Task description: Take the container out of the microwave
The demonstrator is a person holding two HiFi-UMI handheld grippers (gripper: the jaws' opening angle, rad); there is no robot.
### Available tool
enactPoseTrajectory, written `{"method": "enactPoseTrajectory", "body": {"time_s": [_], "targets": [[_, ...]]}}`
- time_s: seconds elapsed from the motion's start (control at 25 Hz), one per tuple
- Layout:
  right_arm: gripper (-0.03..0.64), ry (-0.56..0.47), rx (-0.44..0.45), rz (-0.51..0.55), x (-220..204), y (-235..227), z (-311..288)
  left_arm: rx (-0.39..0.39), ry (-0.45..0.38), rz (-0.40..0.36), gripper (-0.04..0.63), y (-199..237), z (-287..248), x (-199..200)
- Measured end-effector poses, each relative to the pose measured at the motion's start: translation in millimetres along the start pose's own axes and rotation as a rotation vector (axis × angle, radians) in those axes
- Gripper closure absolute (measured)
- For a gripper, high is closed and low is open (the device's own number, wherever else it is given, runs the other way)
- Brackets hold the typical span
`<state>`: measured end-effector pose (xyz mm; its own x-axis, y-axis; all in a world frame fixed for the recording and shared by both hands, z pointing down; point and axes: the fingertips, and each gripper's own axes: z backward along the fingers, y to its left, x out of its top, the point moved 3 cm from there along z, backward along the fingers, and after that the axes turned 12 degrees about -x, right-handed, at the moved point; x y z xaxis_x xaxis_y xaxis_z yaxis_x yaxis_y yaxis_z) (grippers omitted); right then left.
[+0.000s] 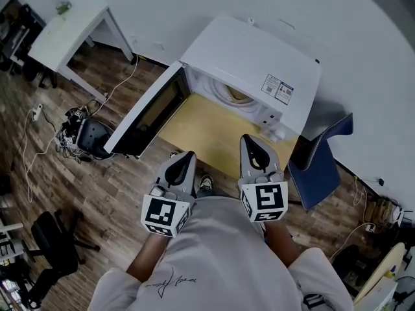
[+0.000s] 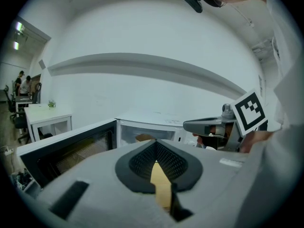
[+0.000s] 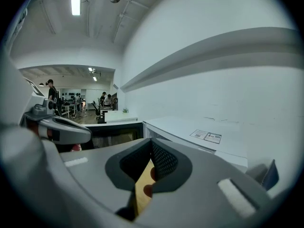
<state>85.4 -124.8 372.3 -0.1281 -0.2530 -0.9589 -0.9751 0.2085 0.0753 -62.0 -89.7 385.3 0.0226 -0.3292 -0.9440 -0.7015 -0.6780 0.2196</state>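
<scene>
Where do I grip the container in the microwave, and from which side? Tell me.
Probably grip the container by its near rim, coming straight in from the front: the door stands open at left and only that rounded front edge shows inside the microwave.

Bright, even overhead light; fisheye bending, dark corners, sharp centres.

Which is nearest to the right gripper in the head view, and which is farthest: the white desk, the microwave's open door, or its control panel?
1. Control panel: just ahead of the right gripper, slightly to its right.
2. Open door: swung out on the left, beyond the left gripper's side.
3. White desk: far off at the upper left, by the wall.
</scene>
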Motion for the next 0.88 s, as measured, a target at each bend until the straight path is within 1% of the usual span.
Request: {"method": "enactPoseTrajectory", "body": {"time_s": [0.28,0.72,0.8,0.88], "targets": [[0.603,-0.020,-0.034,0.008,-6.5,-11.9,-7.3,-0.032,0.006,-0.006,0.597,-1.0,-11.3,1.3],[0.603,0.017,-0.052,0.056,-22.3,-14.8,-32.6,-0.048,0.036,-0.019,0.597,12.3,-21.7,0.6],[0.596,0.022,-0.054,0.064,-24.1,-14.3,-37.9,-0.050,0.036,-0.024,0.597,14.7,-22.7,1.4],[0.574,0.028,-0.051,0.072,-25.2,-12.6,-43.7,-0.052,0.033,-0.028,0.597,17.3,-23.2,3.0]]}}
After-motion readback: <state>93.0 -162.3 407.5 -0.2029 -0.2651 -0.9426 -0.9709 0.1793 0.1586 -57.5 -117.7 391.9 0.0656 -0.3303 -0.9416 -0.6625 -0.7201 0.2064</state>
